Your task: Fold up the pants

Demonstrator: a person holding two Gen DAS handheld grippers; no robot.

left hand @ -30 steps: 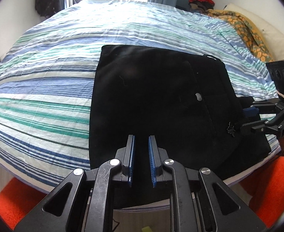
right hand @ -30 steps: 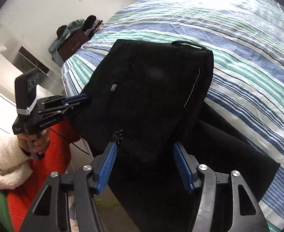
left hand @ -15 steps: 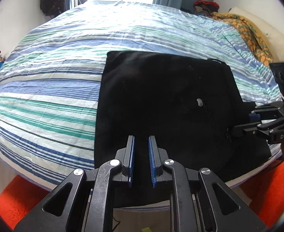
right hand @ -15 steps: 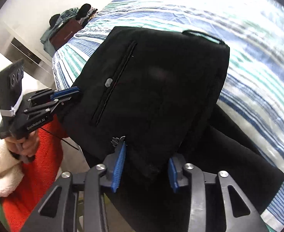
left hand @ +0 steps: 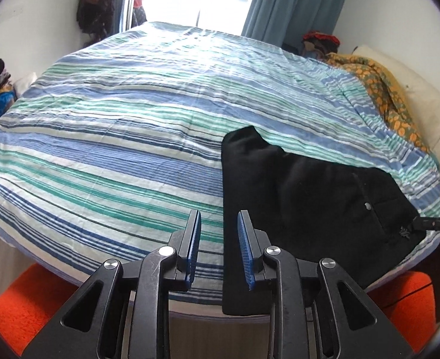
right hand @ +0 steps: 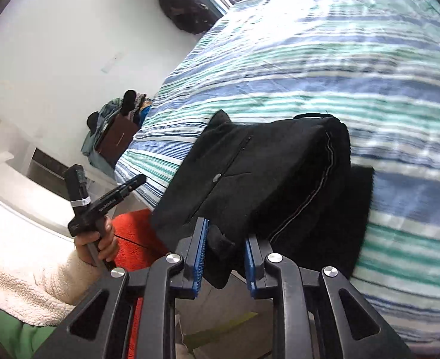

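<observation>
Left wrist view: the left gripper (left hand: 219, 249) has its jaws parted and empty, with the black pants (left hand: 303, 197) lying on the striped bed (left hand: 130, 137), long axis from 5 to 11 o'clock. Right wrist view: the right gripper (right hand: 224, 261) has its jaws pinching a pants edge (right hand: 220, 251), the folded bulk extending toward 1 o'clock.
</observation>
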